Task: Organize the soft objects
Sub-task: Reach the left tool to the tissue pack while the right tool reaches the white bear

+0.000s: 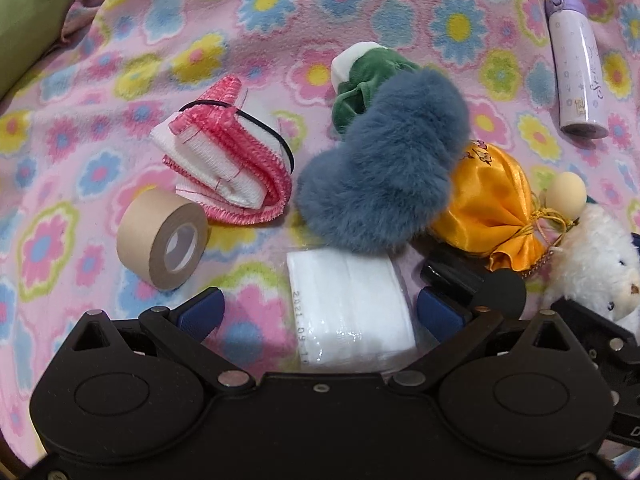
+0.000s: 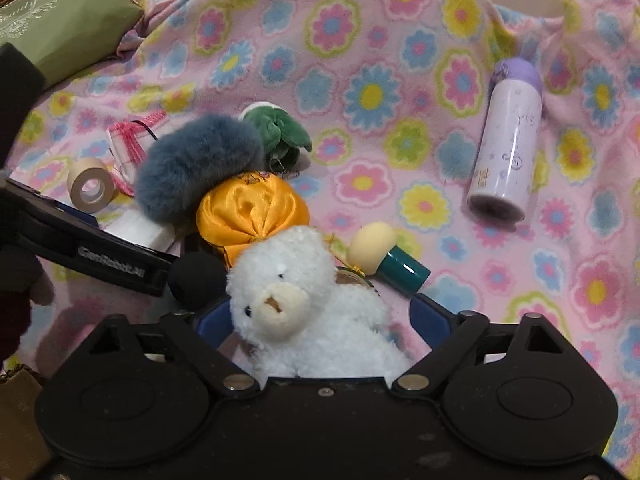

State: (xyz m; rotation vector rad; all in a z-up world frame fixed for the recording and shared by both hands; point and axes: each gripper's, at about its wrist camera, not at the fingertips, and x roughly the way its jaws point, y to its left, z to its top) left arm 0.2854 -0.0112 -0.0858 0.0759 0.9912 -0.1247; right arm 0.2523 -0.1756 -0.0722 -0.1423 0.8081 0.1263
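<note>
On a flowered pink blanket (image 1: pixel 280 20) lie a blue-grey furry piece (image 1: pixel 380 168), a green plush (image 1: pixel 368 80), an orange satin pouch (image 1: pixel 488 208), a pink-white folded cloth (image 1: pixel 228 164) and a white wrapped pad pack (image 1: pixel 352 308). My left gripper (image 1: pixel 320 312) is open with its blue pads on either side of the pad pack. In the right wrist view a white plush bear (image 2: pixel 304 312) sits between the open fingers of my right gripper (image 2: pixel 320 320); the pads do not press it. The furry piece (image 2: pixel 200 168) and pouch (image 2: pixel 252 212) lie just behind the bear.
A roll of brown tape (image 1: pixel 164 240) lies left of the pad pack. A lilac bottle (image 2: pixel 508 144) lies at the right. A sponge-tipped teal applicator (image 2: pixel 384 256) lies beside the bear. A green cushion (image 2: pixel 68 20) is at the far left. The left gripper's body (image 2: pixel 100 256) is close on the bear's left.
</note>
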